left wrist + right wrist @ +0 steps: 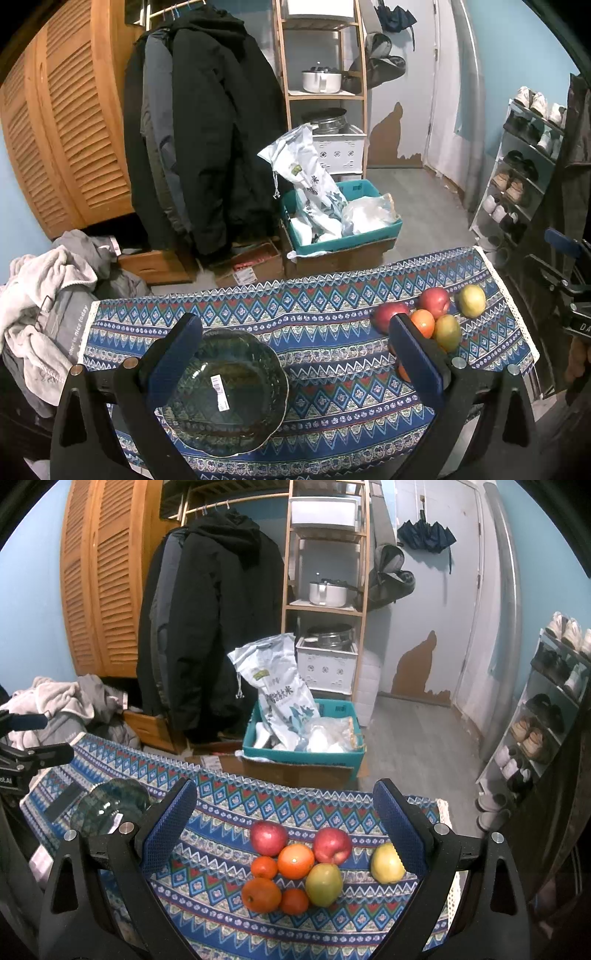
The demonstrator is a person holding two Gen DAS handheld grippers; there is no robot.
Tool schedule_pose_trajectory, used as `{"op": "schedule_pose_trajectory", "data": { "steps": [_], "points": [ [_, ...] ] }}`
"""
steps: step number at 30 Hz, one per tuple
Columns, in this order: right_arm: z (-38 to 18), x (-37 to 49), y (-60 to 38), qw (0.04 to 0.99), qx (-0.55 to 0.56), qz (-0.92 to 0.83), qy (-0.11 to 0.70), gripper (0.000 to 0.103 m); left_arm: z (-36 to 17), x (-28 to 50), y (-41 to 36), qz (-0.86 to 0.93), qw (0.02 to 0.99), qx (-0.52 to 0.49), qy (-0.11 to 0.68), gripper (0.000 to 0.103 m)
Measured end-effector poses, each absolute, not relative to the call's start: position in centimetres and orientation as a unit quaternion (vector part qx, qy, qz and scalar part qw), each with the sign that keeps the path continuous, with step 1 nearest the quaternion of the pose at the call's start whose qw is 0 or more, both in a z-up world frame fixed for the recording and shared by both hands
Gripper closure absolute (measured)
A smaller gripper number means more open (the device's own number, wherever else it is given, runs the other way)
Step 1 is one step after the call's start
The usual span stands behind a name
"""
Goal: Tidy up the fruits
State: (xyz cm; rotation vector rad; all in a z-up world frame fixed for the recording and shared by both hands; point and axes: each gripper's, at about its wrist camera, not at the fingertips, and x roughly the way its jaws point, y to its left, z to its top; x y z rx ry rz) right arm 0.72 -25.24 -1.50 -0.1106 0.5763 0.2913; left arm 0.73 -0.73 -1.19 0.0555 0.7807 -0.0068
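- Your left gripper [295, 362] hangs over the patterned tablecloth [332, 398] with its jaws spread wide and nothing between them; the dark glass bowl [225, 391] sits on the cloth just under its left finger, a white sticker on the glass.
- Your right gripper [291, 834] is likewise wide open and empty, poised above the pile of fruit.
- In the right wrist view, nearest you lie two oranges [261, 894], with a smaller one [294, 901] beside the first, and a green apple [324, 884] touching them.
- Just behind those sit another small orange [264, 867] and a larger orange [295, 861], packed into the same cluster.
- Behind these are two red apples [269, 837], the second [332, 844] to the right.
- A yellow-green apple [387, 862] lies apart from the cluster, near the right finger.
- All the fruit is on the cloth, well apart from the bowl, which holds none.
- Past the table edge you see a teal crate [306, 755] with bags on cardboard, then dark coats [214, 627] hanging and a wooden shelf [325, 605] with pots.
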Motion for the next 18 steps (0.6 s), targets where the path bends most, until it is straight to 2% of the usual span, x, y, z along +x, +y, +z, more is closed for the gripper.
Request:
{"op": "schedule_pose_trajectory", "data": {
  "steps": [11,18],
  "points": [
    [-3.4,0.8,-25.9,0.943,-0.054,0.129,0.302,0.009,-2.1,1.4,-0.9,0.0,0.92,0.034,0.391,0.001],
    [-4.7,2.0,-26.9,0.934,-0.061,0.109,0.336,0.009,-4.7,3.0,-2.3,-0.014,0.899,0.031,0.437,0.001]
  ]
}}
